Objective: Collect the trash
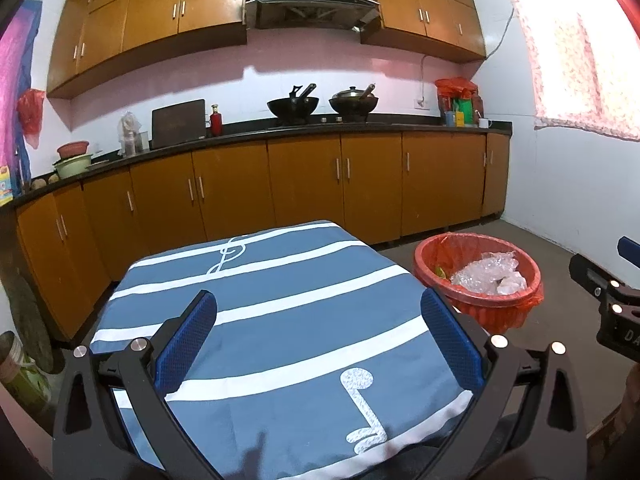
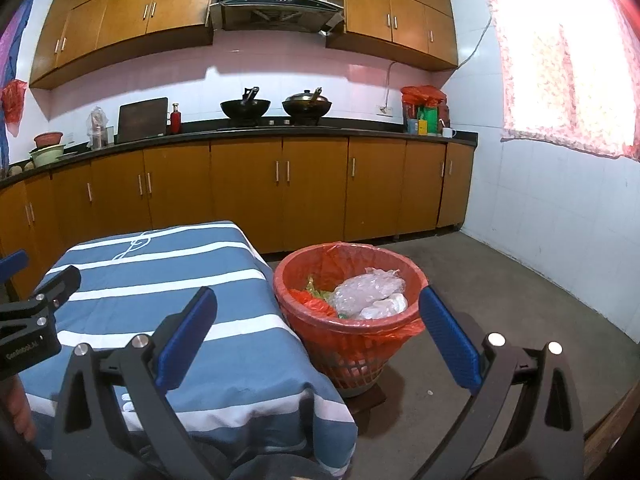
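Observation:
A red basket bin [image 1: 478,310] [image 2: 344,344] lined with a red bag stands on the floor right of the table. Crumpled clear plastic [image 1: 486,272] [image 2: 366,290] and other scraps lie inside it. The table wears a blue cloth with white stripes [image 1: 280,320] [image 2: 168,272], and I see no trash on it. My left gripper [image 1: 320,334] hovers open over the cloth, nothing between its blue pads. My right gripper [image 2: 320,334] is open and empty too, straddling the table's right edge and the bin. Each gripper shows at the edge of the other's view.
Brown kitchen cabinets [image 1: 304,184] run along the back wall under a black counter with two woks [image 1: 294,106], a red bottle [image 1: 216,120] and bowls. A tiled wall with a curtained window [image 2: 560,64] bounds the right. Grey floor [image 2: 500,300] lies open right of the bin.

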### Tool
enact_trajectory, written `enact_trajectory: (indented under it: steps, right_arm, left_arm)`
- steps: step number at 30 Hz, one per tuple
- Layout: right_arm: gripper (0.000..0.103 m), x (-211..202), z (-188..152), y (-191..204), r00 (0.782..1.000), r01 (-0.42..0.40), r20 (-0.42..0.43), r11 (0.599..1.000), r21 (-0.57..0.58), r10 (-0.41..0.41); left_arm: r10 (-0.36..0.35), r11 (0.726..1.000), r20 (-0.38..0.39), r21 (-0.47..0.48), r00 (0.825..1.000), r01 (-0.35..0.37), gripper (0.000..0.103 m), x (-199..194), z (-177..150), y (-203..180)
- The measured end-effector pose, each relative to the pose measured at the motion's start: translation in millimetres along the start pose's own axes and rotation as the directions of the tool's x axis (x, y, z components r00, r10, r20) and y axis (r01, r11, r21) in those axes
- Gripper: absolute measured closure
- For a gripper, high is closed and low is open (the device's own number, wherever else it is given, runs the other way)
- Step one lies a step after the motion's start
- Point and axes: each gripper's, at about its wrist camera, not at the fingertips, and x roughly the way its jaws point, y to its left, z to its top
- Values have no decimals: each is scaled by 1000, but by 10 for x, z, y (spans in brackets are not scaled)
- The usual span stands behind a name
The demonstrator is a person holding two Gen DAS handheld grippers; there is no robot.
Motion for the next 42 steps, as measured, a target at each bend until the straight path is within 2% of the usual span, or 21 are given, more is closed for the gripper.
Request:
enact_trajectory:
  steps: [16,42]
  right_arm:
    - [4,-122,-33,6,1000,4,12,1000,-1,-4]
    - [4,11,-44,-49,1000,22,-17,999,31,-22]
  left_arm:
    - [-8,999,7,-37,1000,8,2,-111,-101,143]
    - [-18,999,-26,-47,1000,16,2,-39,-65,164]
